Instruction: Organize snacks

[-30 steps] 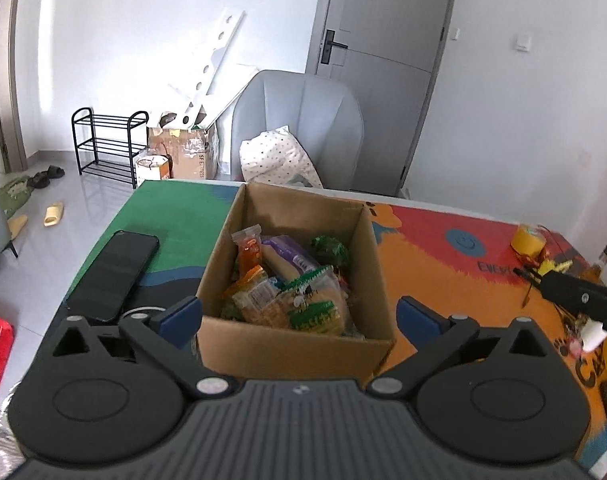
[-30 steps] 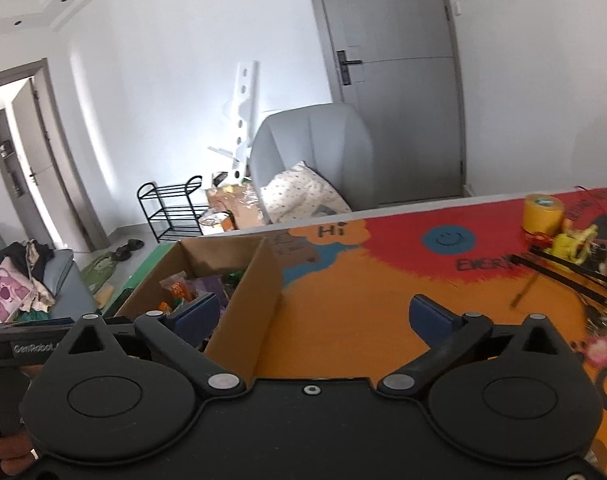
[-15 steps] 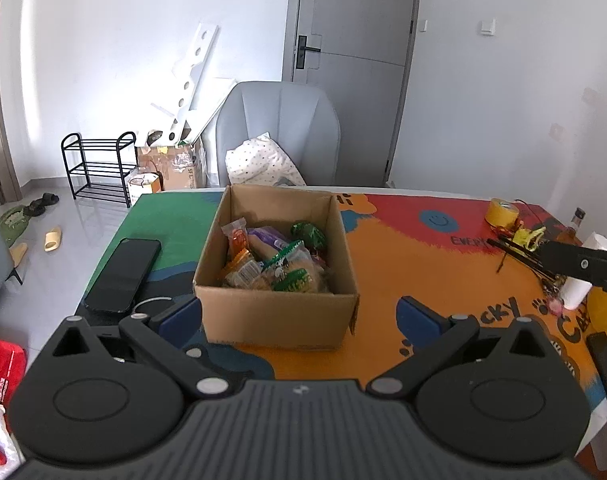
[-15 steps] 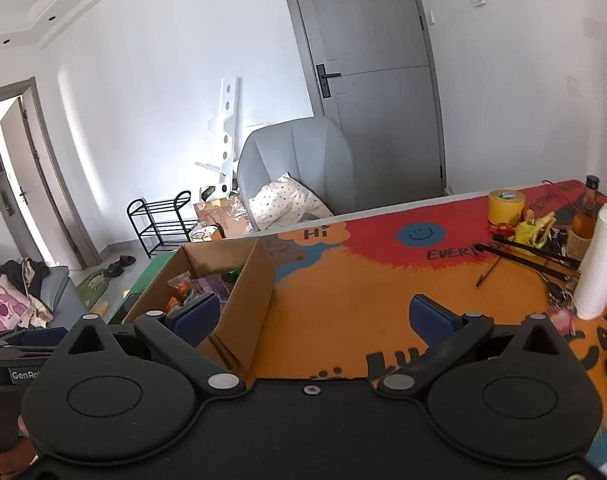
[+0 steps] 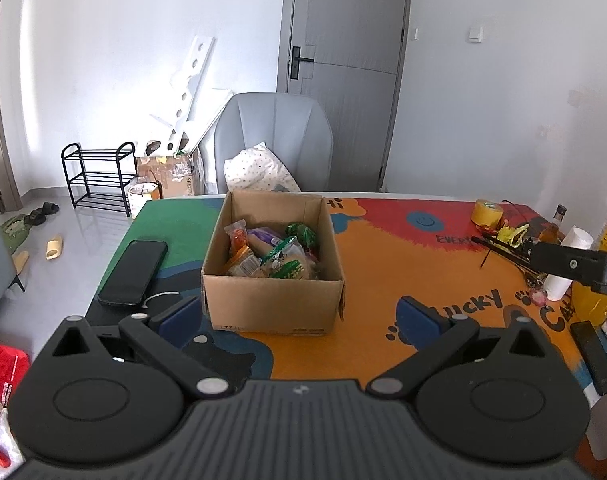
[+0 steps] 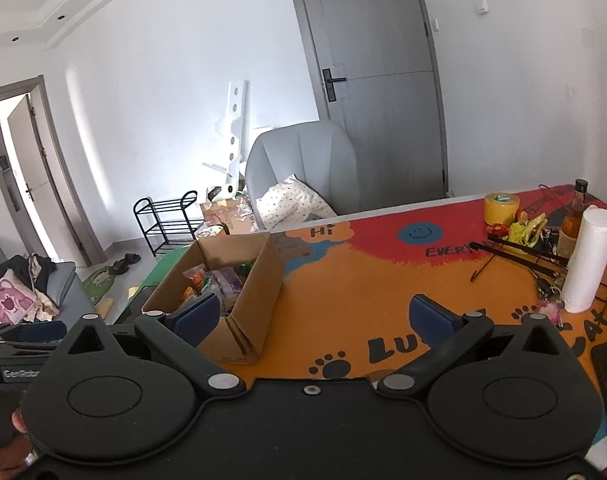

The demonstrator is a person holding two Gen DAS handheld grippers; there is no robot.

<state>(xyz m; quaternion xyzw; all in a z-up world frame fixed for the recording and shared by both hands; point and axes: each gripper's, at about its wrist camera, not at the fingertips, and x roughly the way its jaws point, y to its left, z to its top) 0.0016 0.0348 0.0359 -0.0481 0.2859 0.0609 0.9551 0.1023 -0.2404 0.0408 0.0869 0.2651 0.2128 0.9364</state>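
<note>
Inside the box point(image 5: 272, 280) all visible snacks point(image 5: 269, 254) already lay; beside it we held the left claw point(image 5: 299, 316) and right claw point(image 6: 317, 318) spread, empty, the task seemingly done.

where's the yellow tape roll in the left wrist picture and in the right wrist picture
Left wrist: yellow tape roll sits far right on the mat, near its far edge.
Right wrist: yellow tape roll is upper right, left of the brown bottle.
Shared landmark: the cardboard box.
</note>
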